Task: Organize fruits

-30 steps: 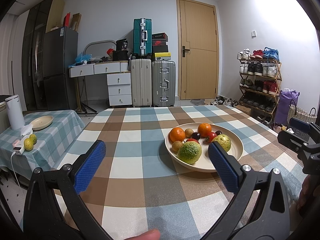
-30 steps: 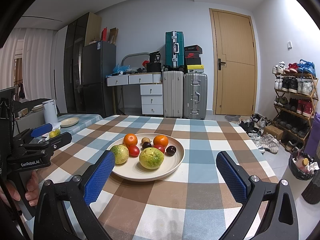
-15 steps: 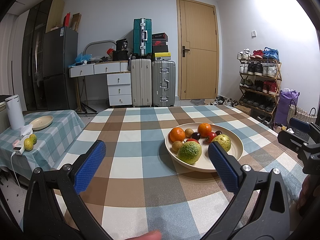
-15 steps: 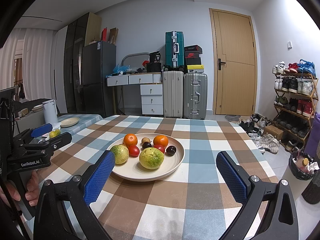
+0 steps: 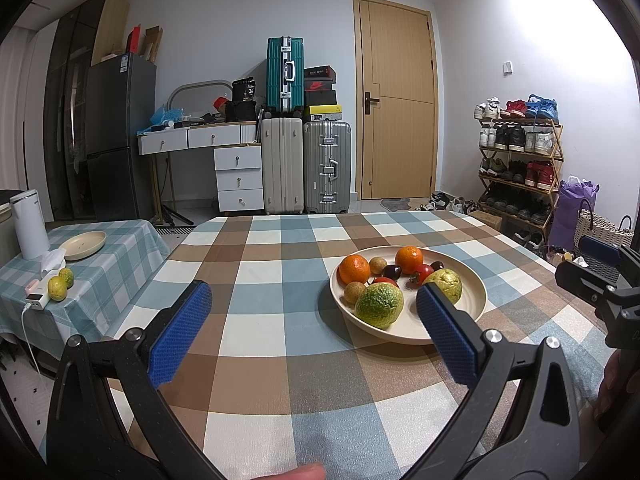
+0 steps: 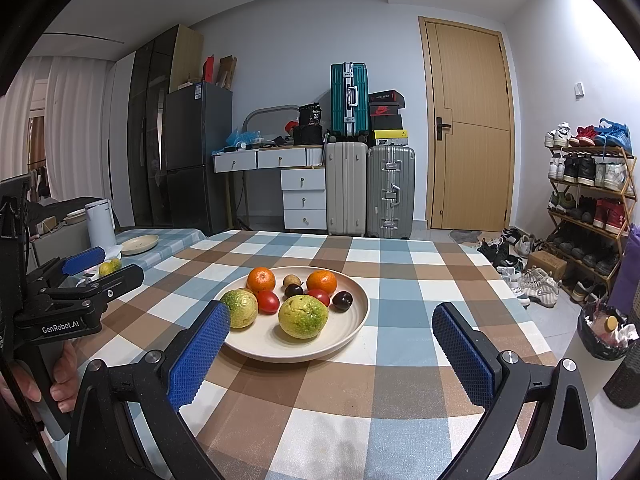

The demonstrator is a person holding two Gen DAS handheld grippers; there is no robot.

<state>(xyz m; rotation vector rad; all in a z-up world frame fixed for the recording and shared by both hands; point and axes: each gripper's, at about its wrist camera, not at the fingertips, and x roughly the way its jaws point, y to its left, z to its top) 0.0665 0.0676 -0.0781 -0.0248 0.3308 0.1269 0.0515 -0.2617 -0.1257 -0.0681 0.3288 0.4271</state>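
Observation:
A cream plate (image 5: pixel 476 300) (image 6: pixel 356 320) on the checked table holds two oranges (image 5: pixel 354 269) (image 6: pixel 261 280), two big green-yellow fruits (image 5: pixel 379 305) (image 6: pixel 303 316), red tomatoes (image 6: pixel 267 302), dark plums (image 6: pixel 342 300) and small brown fruits (image 6: pixel 291 280). My left gripper (image 5: pixel 312 320) is open and empty, held above the table to the left of the plate. My right gripper (image 6: pixel 330 344) is open and empty, just in front of the plate.
A side table (image 5: pixel 112 256) at the left carries an empty cream plate (image 5: pixel 82 245), two small yellow-green fruits (image 5: pixel 57 289), a white kettle (image 5: pixel 28 224) and a power bank. Suitcases, drawers, a fridge, a door and a shoe rack (image 6: pixel 588 208) stand beyond.

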